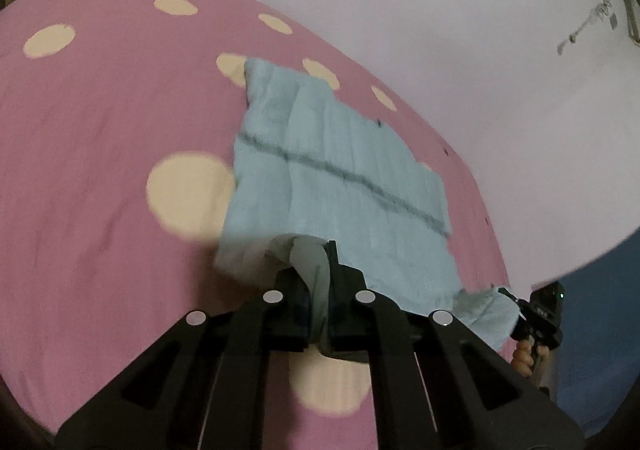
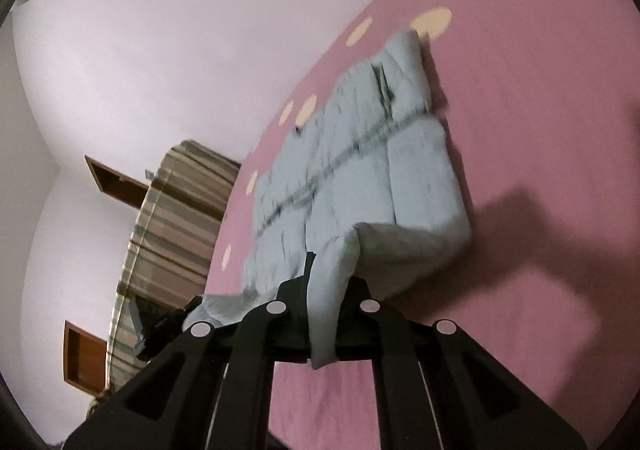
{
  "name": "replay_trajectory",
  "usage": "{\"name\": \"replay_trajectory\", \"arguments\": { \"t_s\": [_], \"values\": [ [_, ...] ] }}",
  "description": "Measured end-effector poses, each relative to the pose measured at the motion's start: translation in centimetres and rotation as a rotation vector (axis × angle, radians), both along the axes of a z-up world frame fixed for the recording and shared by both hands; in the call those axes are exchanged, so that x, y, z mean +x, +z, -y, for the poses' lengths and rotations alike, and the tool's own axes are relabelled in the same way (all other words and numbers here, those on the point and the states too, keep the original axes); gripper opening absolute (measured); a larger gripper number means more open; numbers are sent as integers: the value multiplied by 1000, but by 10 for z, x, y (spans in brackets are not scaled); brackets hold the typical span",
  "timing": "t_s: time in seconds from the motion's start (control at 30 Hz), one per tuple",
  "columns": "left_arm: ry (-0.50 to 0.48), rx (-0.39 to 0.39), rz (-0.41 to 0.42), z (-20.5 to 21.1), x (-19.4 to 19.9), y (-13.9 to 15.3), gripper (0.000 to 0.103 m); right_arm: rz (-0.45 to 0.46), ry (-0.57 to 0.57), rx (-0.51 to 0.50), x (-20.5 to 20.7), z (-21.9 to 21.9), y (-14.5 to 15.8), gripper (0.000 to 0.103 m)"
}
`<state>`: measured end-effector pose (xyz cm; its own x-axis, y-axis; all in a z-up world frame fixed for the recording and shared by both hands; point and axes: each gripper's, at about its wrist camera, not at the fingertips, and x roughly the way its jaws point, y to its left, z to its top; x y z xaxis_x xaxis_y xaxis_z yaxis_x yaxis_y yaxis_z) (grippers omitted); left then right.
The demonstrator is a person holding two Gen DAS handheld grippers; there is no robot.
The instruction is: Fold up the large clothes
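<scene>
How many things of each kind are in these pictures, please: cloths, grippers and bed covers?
Light blue cloth: 1
Grippers, left gripper and right gripper, each shut on the cloth: 2
Pink spotted bed cover: 1
Total: 4

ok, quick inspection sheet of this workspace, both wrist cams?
Surface: pink bedsheet with cream dots.
Job's things: light blue cloth with a dark stripe, far part lying on the sheet, near edge lifted.
Clutter: nothing seen.
Grippers: left gripper and right gripper each shut on a near corner of the cloth.
Cables: nothing seen.
Surroundings: pale wall, striped curtain, brown frames.
</scene>
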<state>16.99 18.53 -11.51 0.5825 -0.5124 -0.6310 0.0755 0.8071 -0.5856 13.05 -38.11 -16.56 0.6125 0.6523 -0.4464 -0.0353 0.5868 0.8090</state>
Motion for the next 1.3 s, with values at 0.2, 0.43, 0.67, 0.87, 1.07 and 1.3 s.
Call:
{"name": "replay_trajectory", "arguments": {
  "t_s": [0.2, 0.43, 0.67, 0.87, 1.07, 1.3],
  "values": [
    [45, 31, -47, 5, 76, -18, 5, -26, -44, -23, 72, 6, -3, 6],
    [58, 76, -149, 11, 123, -63, 5, -191, -76, -36, 122, 10, -60, 6],
    [51, 53, -133, 5, 123, -63, 9, -210, -92, -4, 120, 12, -72, 6],
    [65, 9, -106, -9, 112, -47, 24, -169, -111, -6, 109, 23, -55, 10],
    [151, -92, -88, -39, 99, -34, 59, -118, -177, -59, 94, 35, -33, 40],
    [70, 17, -16, -39, 80, -29, 59, -49, -156, -218, 75, 34, -16, 52]
  ]
}}
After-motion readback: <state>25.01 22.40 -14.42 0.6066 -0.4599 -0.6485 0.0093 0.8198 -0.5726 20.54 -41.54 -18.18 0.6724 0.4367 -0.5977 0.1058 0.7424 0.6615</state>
